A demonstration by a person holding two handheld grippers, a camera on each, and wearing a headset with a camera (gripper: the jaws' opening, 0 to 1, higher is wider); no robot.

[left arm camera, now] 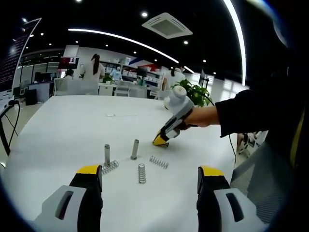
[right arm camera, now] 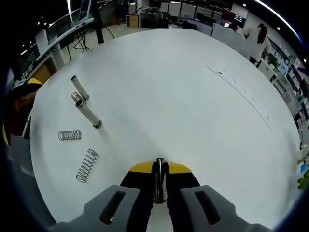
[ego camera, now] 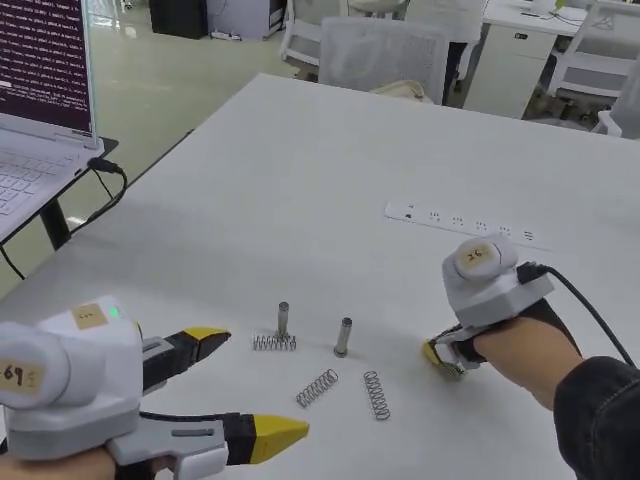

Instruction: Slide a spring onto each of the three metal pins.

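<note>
Two metal pins stand upright on the white table (ego camera: 300, 180), one (ego camera: 283, 320) left of the other (ego camera: 344, 337). A spring (ego camera: 274, 343) lies against the left pin's base. Two more springs (ego camera: 317, 388) (ego camera: 376, 394) lie loose nearer me. My right gripper (ego camera: 445, 358) rests low on the table to the right of them, shut on a third metal pin (right arm camera: 158, 181) held between its yellow tips. My left gripper (ego camera: 245, 385) hovers at the bottom left, jaws wide apart and holding nothing. In the left gripper view the pins (left arm camera: 107, 153) (left arm camera: 134, 149) stand ahead of it.
A white power strip (ego camera: 465, 225) lies on the table beyond the right gripper. An open laptop (ego camera: 40, 90) stands on a stand at the far left, with its cable (ego camera: 110, 190) hanging. Office chairs (ego camera: 385, 55) and desks stand past the table's far edge.
</note>
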